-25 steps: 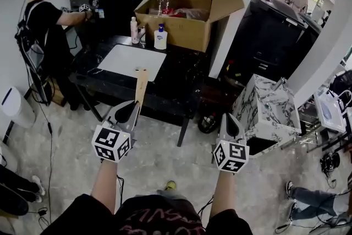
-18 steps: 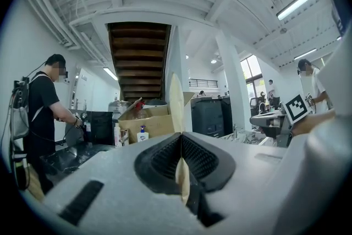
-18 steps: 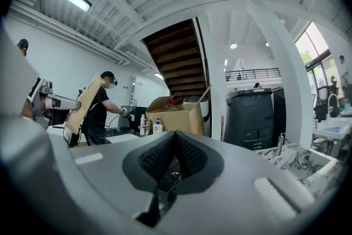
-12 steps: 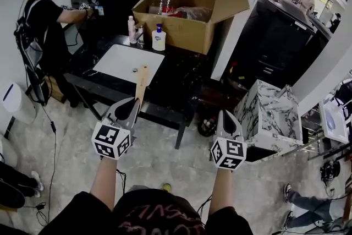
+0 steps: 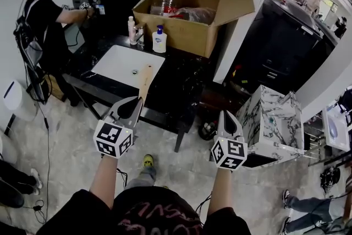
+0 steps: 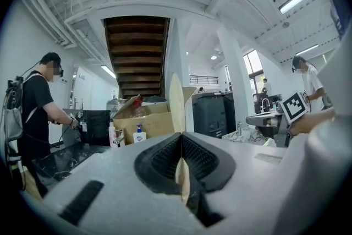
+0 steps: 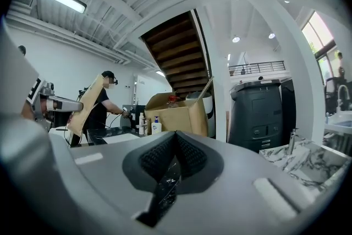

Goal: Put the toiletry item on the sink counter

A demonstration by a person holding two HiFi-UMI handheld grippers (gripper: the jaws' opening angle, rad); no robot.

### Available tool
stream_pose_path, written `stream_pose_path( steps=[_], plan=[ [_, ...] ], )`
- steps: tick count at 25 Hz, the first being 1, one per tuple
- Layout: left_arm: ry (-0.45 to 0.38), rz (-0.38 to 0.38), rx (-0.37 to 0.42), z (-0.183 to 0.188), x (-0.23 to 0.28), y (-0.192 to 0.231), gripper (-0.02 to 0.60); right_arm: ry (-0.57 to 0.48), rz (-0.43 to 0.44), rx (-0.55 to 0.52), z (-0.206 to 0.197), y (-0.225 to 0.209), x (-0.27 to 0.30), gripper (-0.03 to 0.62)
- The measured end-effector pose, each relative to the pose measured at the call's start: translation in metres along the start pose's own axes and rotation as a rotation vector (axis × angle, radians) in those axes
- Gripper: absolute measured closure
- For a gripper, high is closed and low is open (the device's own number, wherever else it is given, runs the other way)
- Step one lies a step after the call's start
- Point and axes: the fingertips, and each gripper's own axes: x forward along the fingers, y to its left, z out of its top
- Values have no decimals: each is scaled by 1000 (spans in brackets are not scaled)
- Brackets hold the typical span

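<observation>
Gripping the wooden item (image 5: 144,81) by its near end, your left gripper (image 5: 136,103) has its jaws clamped on it. It is held level in the air, short of the bench (image 5: 184,85). In the head view its far end overlaps the white sink (image 5: 118,63). The left gripper view shows it edge-on as a thin pale strip, while the right gripper view shows its broad flat face. Your right gripper (image 5: 226,118) has its jaws pressed together, with nothing between them that can be made out. Behind the sink stands a pump bottle (image 5: 159,40) with a blue and white label, its print too small to read, next to a cardboard box (image 5: 187,30). Only the gripper views show the staircase (image 6: 135,52).
</observation>
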Motion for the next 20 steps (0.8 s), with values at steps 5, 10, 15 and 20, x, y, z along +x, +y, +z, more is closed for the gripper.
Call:
stream_pose_path(
  steps=[5, 10, 15, 20],
  plan=[
    [-5, -10, -4, 3, 29, 14, 574, 4, -2, 6, 0, -6, 27, 588],
    [-5, -30, -11, 1, 62, 31, 574, 6, -14, 2, 1, -13, 60, 588],
    [3, -46, -17, 0, 94, 53, 574, 20, -26, 3, 2, -14, 95, 588],
    [1, -66, -28, 4, 128, 83, 574, 24, -48, -2, 9, -14, 134, 588]
  ],
)
